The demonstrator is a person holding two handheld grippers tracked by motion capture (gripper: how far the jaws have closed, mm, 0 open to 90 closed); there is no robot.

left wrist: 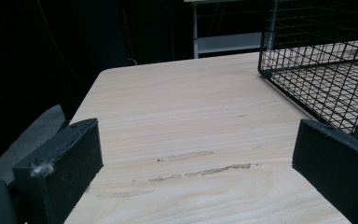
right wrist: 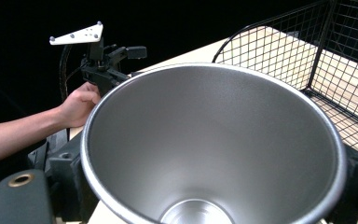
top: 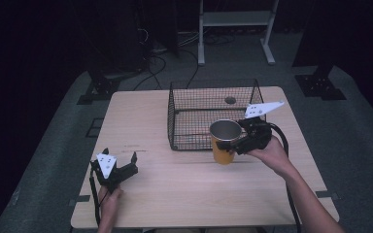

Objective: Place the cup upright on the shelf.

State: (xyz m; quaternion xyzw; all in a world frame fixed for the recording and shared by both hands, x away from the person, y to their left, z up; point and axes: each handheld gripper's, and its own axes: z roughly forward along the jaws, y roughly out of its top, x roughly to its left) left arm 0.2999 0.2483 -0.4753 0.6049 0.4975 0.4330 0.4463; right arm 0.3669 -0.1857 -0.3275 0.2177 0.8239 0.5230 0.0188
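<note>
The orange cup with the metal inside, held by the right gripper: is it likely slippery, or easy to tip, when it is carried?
The cup looks rigid: its steel inside keeps a clean round rim between the jaws of the right gripper. The smooth wall tapers toward the base, so it could slide in the jaws. It is tall with a narrow base, so it probably tips easily when set down.
</note>
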